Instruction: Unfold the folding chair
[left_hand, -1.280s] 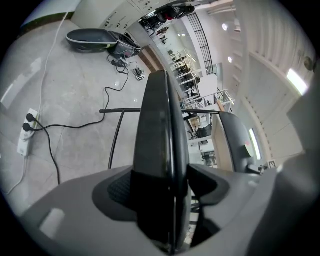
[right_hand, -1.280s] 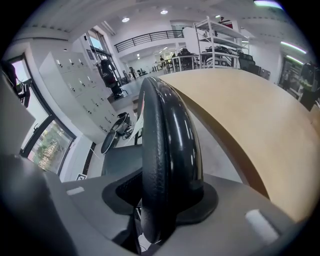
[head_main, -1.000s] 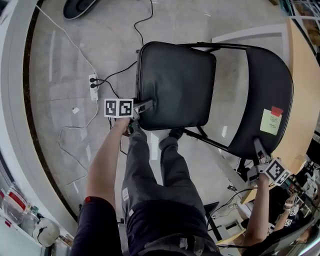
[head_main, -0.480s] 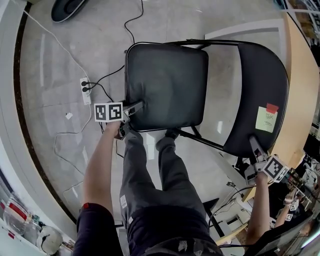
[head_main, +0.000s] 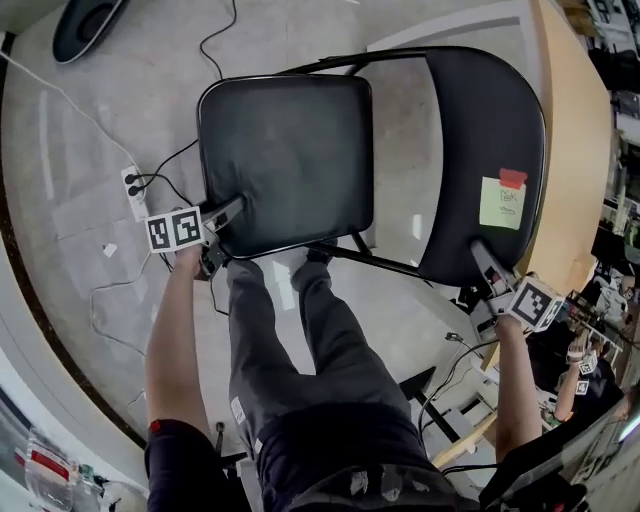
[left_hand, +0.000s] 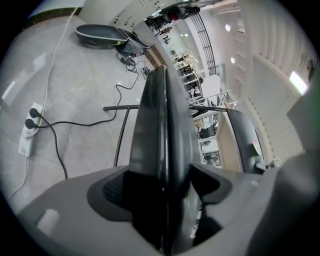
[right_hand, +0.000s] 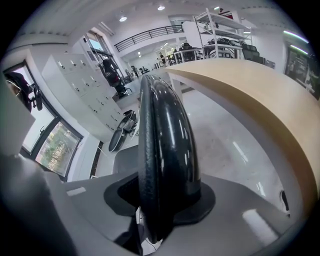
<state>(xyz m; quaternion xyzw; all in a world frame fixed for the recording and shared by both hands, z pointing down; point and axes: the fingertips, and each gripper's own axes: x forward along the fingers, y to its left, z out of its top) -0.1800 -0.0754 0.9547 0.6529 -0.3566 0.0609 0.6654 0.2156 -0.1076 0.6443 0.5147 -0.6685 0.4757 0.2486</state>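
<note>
The black folding chair stands opened out below me, its padded seat lying flat and its backrest to the right with a yellow sticky note on it. My left gripper is shut on the seat's near left edge, and that edge fills the gap between the jaws in the left gripper view. My right gripper grips the backrest's near rim. Its jaws are closing, with the glossy backrest edge wedged between them.
A white power strip with black cables lies on the floor left of the chair. A curved wooden counter runs close behind the backrest. The person's legs stand right in front of the seat. A dark oval base sits far left.
The head view has swung, so the chair now sits further left and higher in the picture. Both grippers keep their hold on the seat edge and the backrest rim.
</note>
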